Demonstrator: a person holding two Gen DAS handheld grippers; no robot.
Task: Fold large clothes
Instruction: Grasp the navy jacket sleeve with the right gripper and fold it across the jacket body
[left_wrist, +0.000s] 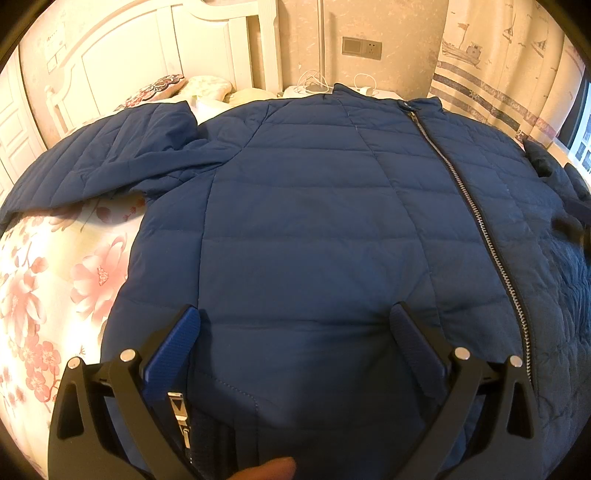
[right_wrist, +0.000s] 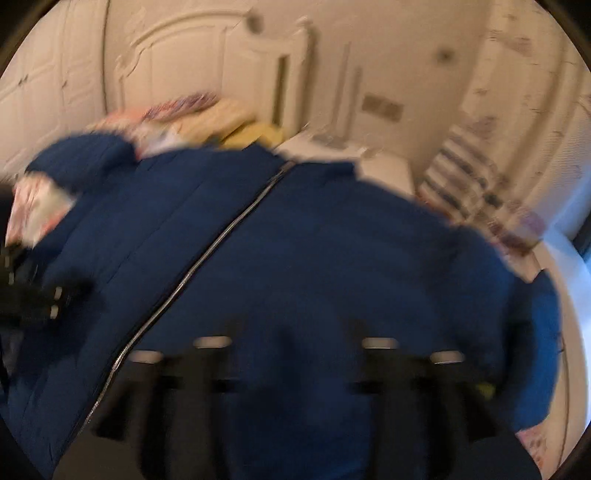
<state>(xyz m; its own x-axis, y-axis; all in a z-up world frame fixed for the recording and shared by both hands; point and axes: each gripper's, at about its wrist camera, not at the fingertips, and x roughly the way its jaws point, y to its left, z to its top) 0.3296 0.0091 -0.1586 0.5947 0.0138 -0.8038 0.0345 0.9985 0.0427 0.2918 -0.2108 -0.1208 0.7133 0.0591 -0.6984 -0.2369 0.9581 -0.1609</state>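
Note:
A dark blue quilted jacket (left_wrist: 314, 206) lies front up on the bed, zipped along a silver zipper (left_wrist: 465, 192). One sleeve (left_wrist: 103, 155) stretches out to the left. My left gripper (left_wrist: 295, 325) is open just above the jacket's lower part, its blue pads (left_wrist: 177, 343) wide apart with nothing pinched. A person's fingertip (left_wrist: 269, 470) shows at the bottom. The right wrist view is motion-blurred. There my right gripper (right_wrist: 295, 343) hovers over the jacket (right_wrist: 332, 258) right of the zipper (right_wrist: 207, 258), its fingers wide apart and holding nothing.
The bed has a floral sheet (left_wrist: 55, 280) bare to the left of the jacket. Pillows (left_wrist: 177, 88) lie by the white headboard (left_wrist: 140, 44). A nightstand with cables (left_wrist: 317, 86) stands behind the collar and a curtain (left_wrist: 495, 70) hangs at the right.

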